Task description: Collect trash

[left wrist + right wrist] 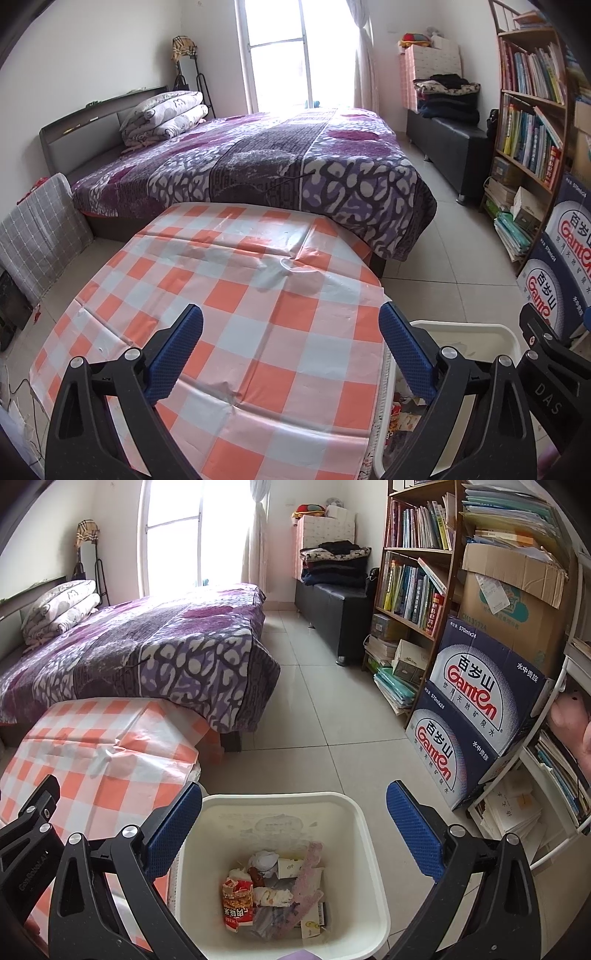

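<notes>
Two tongs in view, both released, nothing held between the blue pads. Left tongs poised over the tabletop, draped in one orange-and-white checked cloth, creased, bare of items in the left wrist view. Right tongs poised directly above one white bin, standing on the tiled floor just beside the tabletop's right edge; same bin partly visible at lower right of the left wrist view, behind the left tongs' right finger.

Trash lying at the bottom of the bin: one red-and-white printed wrapper, one crumpled white paper ball, one pale pink strip, several further scraps of paper and card, exact count not determinable from the heap.

Surroundings noted: one bed with purple patterned cover, foot end touching the far edge of the tabletop; one folded quilt at the headboard end. Two stacked blue Ganten water cartons against one wooden bookshelf, with one brown cardboard box above the cartons. One dark bench along the far wall, carrying a stack of folded clothes. One bright window at the back of the room
</notes>
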Demonstrator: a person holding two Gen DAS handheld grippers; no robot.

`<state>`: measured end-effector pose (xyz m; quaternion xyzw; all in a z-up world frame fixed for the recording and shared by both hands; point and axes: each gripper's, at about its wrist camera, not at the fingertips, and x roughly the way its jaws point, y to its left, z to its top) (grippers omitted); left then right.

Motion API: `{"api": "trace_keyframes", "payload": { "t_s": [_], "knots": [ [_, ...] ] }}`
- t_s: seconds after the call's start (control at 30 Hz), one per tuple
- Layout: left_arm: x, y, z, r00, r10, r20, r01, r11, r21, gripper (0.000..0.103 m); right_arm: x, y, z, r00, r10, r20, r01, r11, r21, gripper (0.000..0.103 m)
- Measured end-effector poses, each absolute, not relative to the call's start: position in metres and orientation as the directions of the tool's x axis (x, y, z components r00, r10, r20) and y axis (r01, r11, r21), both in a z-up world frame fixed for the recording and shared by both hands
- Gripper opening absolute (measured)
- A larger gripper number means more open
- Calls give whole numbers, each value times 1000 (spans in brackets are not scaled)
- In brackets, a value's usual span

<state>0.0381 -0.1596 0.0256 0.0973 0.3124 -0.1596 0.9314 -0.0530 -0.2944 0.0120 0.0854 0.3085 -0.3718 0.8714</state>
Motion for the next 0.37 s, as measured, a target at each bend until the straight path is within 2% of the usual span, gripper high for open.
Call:
{"api": "trace_keyframes", "payload": {
  "t_s": [0.37],
  "knots": [
    [41,-165,20,723,-229,-652,371,925,87,94,-55,-293,12,520,-569,-637,701,710,-62,96]
  ]
}}
